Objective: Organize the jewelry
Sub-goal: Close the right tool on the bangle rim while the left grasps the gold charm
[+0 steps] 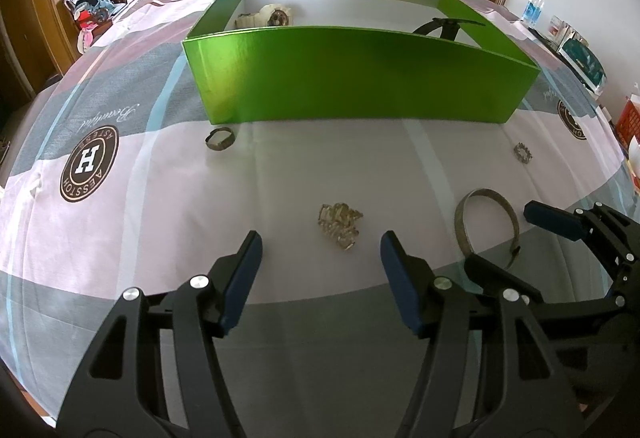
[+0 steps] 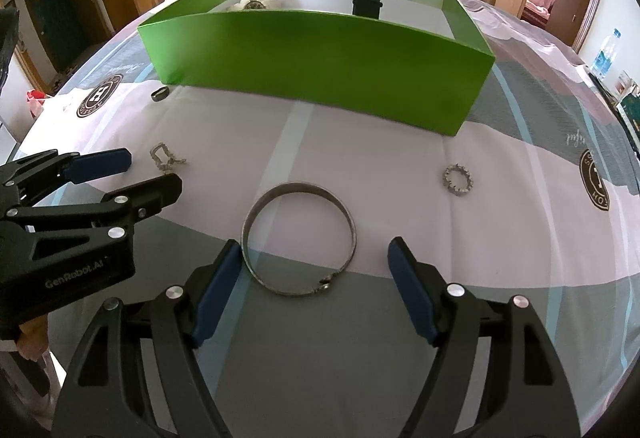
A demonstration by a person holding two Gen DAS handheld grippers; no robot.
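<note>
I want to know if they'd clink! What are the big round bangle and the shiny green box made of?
The big round grey bangle looks like metal: a thin stiff band with a dull, speckled, tarnished silvery finish and a small clasp. The shiny green open box looks like glossy foil-coated cardboard: thin flat folded walls that reflect light, white inside. So probably only the bangle would clink.

Silver bangle point(image 2: 299, 238) flat on the tablecloth point(image 2: 360, 166) between the right gripper's point(image 2: 316, 278) spread fingers.
</note>
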